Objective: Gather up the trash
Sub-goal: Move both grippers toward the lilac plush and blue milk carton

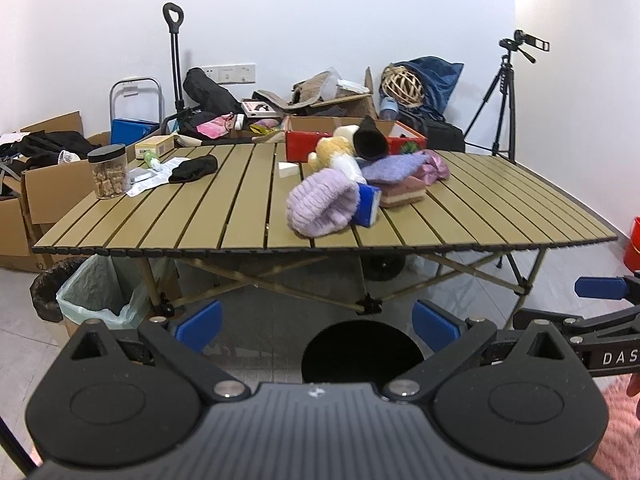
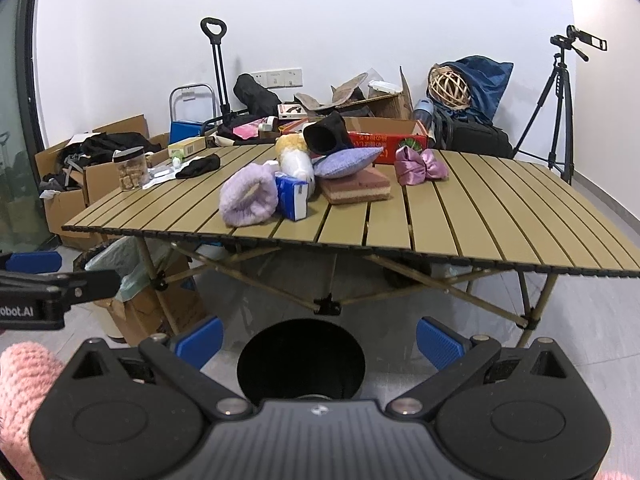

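Trash candidates sit at the worktop's [image 1: 240,220] far-left corner: crumpled paper wrappers [image 1: 154,178] lying flat, long axis running diagonally toward the near-left edge, beside a snack jar [image 1: 109,172] and a black cloth [image 1: 194,169]. Blue tissue pack [image 1: 368,204] stands tilted mid-worktop, against a lilac knit hat [image 1: 322,208]. Bag-lined bin [image 1: 100,292] on the floor under the left corner. Left tool [image 1: 318,322] and right tool [image 2: 320,336]: both wide, empty, level, short of the near edge, side by side.
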`<state>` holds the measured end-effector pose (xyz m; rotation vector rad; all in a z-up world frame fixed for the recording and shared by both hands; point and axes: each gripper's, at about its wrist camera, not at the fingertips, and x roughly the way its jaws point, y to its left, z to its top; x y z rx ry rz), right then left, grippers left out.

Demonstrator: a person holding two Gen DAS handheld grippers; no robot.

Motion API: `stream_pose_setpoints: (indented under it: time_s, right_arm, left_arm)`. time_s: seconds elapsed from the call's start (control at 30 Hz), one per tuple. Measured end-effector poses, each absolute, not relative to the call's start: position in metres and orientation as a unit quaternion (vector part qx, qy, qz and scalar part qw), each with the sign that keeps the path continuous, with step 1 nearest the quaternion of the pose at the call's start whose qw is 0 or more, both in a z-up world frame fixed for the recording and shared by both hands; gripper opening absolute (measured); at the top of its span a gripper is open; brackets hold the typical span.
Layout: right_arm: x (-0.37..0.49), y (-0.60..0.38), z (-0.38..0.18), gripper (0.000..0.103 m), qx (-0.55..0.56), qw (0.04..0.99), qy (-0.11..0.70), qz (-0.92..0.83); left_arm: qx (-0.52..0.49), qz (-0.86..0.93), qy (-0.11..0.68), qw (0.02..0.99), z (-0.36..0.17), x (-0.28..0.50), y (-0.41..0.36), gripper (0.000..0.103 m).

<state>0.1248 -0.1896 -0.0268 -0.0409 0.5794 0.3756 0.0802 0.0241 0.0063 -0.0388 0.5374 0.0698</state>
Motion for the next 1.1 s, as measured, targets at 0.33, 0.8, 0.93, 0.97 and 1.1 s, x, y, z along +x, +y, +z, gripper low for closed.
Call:
stream_pose_setpoints:
  time_s: [0.33, 0.8, 0.93, 0.97, 1.1]
  right_arm:
    - [0.181, -0.179, -0.032, 0.103, -0.007, 0.945, 0.267, 0.191]
    - [0.257, -0.177, -0.033, 0.103, -0.023, 0.962, 0.217, 0.162]
    - [0.275, -0.181, -0.036, 0.103, -0.040, 0.965, 0.209, 0.154]
    - [0.281, -0.183, -0.037, 0.103, -0.039, 0.966, 0.209, 0.151]
    - [0.304, -0.193, -0.045, 0.103, -0.029, 0.966, 0.216, 0.138]
  left_arm:
    - [-0.040, 0.037, 0.260, 0.964, 0.007, 0.136, 0.030, 0.103]
    - [-0.051, 0.034, 0.245, 0.968, 0.003, 0.221, 0.018, 0.103]
    - [-0.046, 0.043, 0.243, 0.968, -0.001, 0.244, 0.017, 0.103]
    - [-0.045, 0.048, 0.244, 0.968, -0.003, 0.250, 0.016, 0.103]
    - [-0.047, 0.062, 0.241, 0.967, -0.011, 0.274, 0.014, 0.103]
